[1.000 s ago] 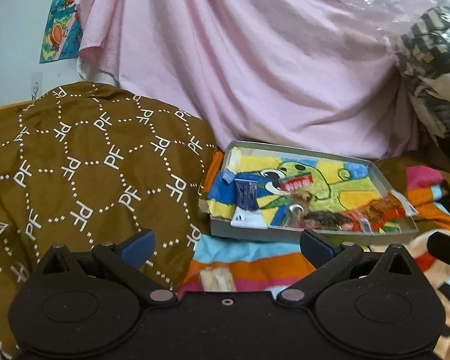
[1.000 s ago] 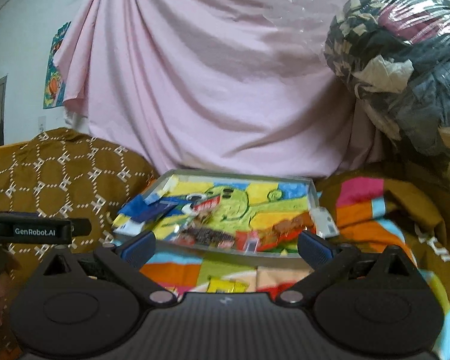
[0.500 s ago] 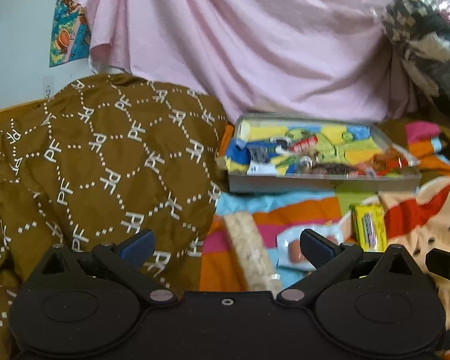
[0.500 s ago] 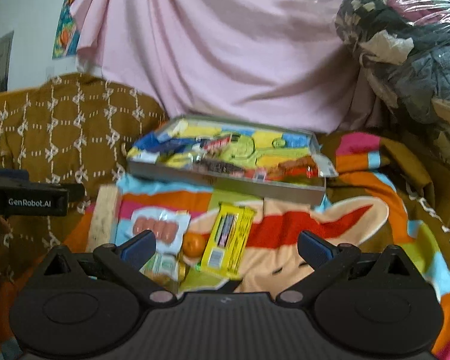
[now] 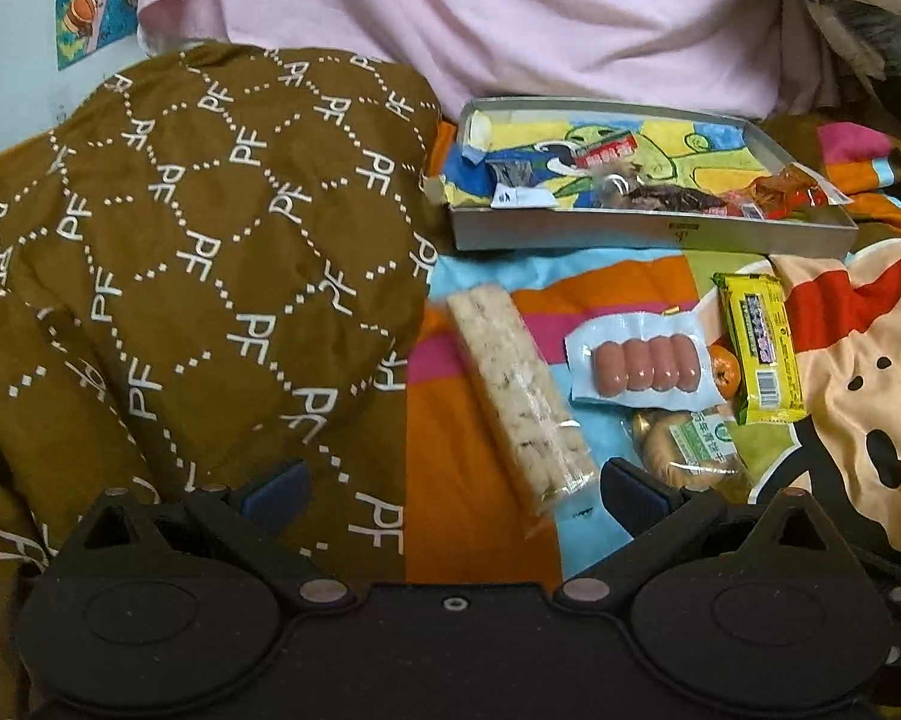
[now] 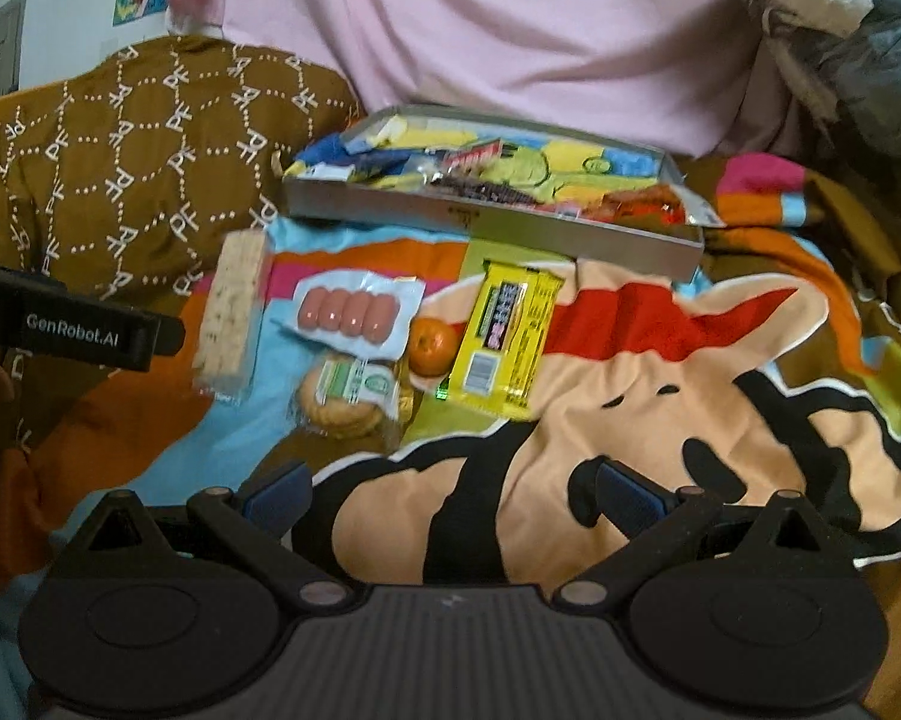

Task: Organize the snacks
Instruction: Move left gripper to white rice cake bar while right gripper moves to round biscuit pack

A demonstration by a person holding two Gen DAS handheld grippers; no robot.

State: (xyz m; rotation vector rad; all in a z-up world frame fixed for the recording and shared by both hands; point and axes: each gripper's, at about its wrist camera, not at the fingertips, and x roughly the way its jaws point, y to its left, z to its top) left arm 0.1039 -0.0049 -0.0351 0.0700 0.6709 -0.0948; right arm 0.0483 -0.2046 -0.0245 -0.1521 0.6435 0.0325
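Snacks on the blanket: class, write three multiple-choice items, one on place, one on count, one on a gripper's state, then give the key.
1. Where is the orange?
A. in the tray
B. between the sausage pack and the yellow packet
C. on the brown quilt

2. How many sausages does the pack show?
A. two
B. four
C. six

3. The right gripper is
A. open, holding nothing
B. shut on the orange
C. shut on the packet

Key: B, it lies between them on the blanket; B, four lie side by side; A, its fingers stand apart over the blanket.

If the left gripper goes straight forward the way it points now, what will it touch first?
Probably the long rice cracker bar lying between the open fingers of the left gripper; the box sits farther on. Depth is uncertain.
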